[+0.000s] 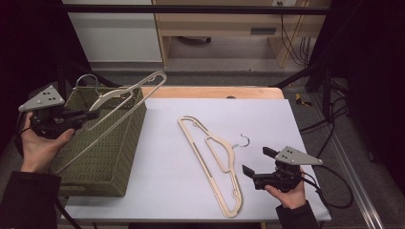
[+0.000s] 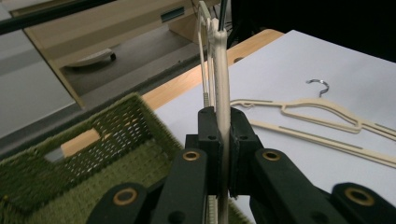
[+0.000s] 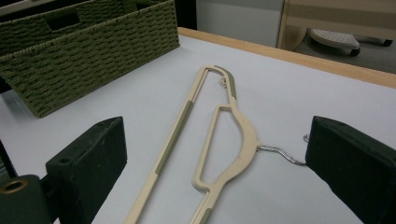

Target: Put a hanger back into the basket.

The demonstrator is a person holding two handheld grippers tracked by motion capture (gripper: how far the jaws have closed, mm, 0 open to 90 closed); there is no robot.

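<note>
My left gripper [image 1: 93, 114] is shut on a beige plastic hanger [image 1: 129, 93] and holds it tilted above the green woven basket [image 1: 119, 143] at the table's left. In the left gripper view the jaws [image 2: 223, 140] pinch the hanger's bar [image 2: 220, 60] edge-on over the basket [image 2: 116, 135]. A second beige hanger [image 1: 210, 152] with a metal hook [image 1: 245, 140] lies flat on the white table top. My right gripper [image 1: 254, 161] stands open just right of it, near the hook. In the right gripper view this hanger [image 3: 243, 135] lies ahead between the wide-apart jaws.
The white table top [image 1: 267, 119] has a wooden strip [image 1: 215, 91] along its far edge. The basket [image 3: 93, 46] takes up the left side. Black frame bars and cables stand to the right of the table, and a wooden cabinet stands behind it.
</note>
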